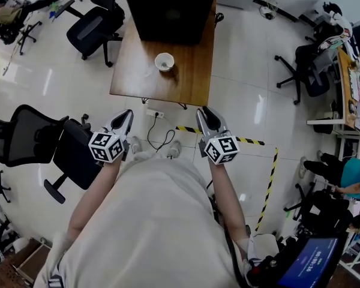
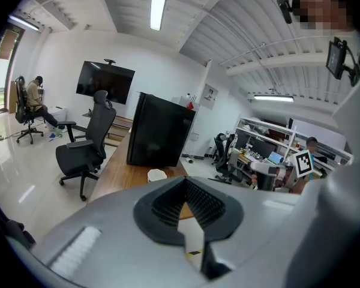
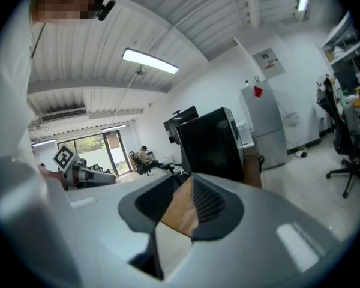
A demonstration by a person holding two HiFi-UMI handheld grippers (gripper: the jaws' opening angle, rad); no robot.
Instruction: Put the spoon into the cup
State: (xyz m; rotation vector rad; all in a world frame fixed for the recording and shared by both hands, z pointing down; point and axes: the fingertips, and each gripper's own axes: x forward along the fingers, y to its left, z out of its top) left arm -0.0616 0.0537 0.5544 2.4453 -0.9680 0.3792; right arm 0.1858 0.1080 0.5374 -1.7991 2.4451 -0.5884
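Note:
A white cup [image 1: 164, 61] stands on the wooden table [image 1: 132, 71], near its front half; the left gripper view shows the cup [image 2: 156, 174] just above the jaws. No spoon shows in any view. My left gripper [image 1: 126, 114] hangs over the floor short of the table's front edge, its jaws closed together with nothing between them [image 2: 185, 182]. My right gripper [image 1: 205, 111] is level with it to the right, also short of the table, its jaws meeting at the tips and empty [image 3: 191, 179].
A large black box [image 1: 171, 11] fills the table's far end. Black office chairs stand at far left [image 1: 93, 26], near left [image 1: 30, 140] and right [image 1: 309, 71]. A power strip and cable [image 1: 156, 114] and yellow-black floor tape [image 1: 252, 141] lie below the table edge.

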